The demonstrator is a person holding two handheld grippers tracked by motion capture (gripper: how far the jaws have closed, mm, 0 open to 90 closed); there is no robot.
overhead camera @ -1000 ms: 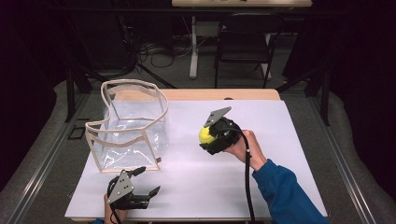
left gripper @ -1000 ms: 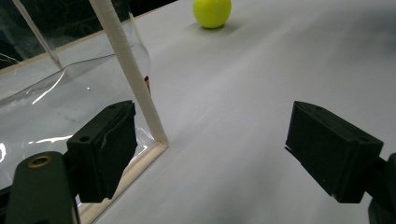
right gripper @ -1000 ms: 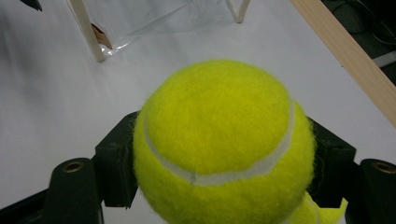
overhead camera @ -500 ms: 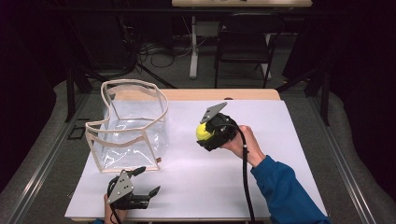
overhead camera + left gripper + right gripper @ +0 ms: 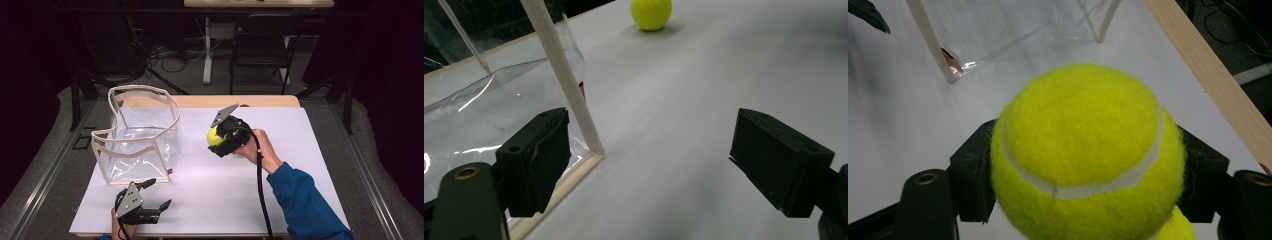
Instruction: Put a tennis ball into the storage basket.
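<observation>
Gripping fuzzy round tennis ball [image 5: 1083, 155], right claw [image 5: 218, 139]

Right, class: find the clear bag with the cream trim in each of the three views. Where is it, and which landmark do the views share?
High view: clear bag stands on the left of the white table.
Left gripper view: clear bag at the left edge, top to bottom.
Right gripper view: clear bag along the top, beyond the tennis ball.
Shared landmark: the brown tag at its bottom corner.
</observation>
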